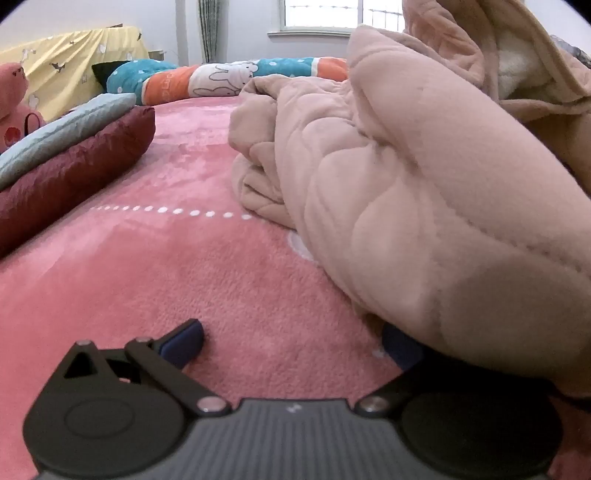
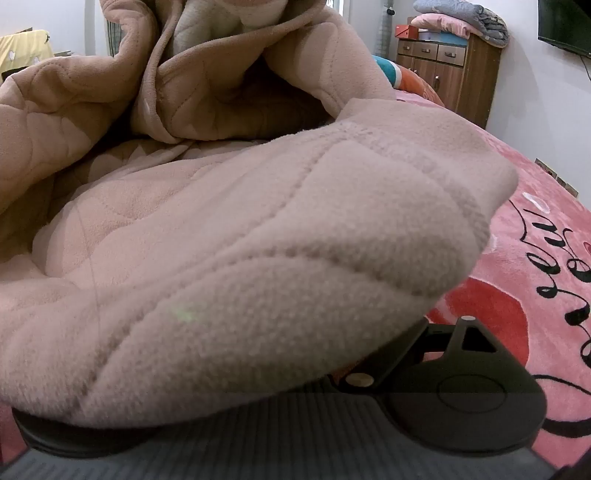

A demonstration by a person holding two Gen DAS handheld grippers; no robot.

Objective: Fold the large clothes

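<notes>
A large pale pink quilted fleece garment (image 1: 406, 192) lies crumpled on the pink plush bedspread (image 1: 184, 258), filling the right of the left wrist view. My left gripper (image 1: 291, 347) stands open low over the bedspread. Its left blue pad (image 1: 184, 343) is bare and its right pad (image 1: 400, 349) is tucked under the garment's near fold. In the right wrist view the same garment (image 2: 240, 240) is draped over my right gripper (image 2: 295, 332) and hides both fingertips. Only the right linkage (image 2: 399, 354) shows, swung wide out, so the jaws stand open.
A folded maroon garment (image 1: 74, 173) with a grey-blue one (image 1: 62, 125) on top lies at the left. Behind are a long cartoon bolster (image 1: 229, 77), a yellow-draped shape (image 1: 74, 62) and a pink plush toy (image 1: 14, 107). A wooden cabinet (image 2: 447, 70) bearing folded blankets (image 2: 461, 22) stands far right.
</notes>
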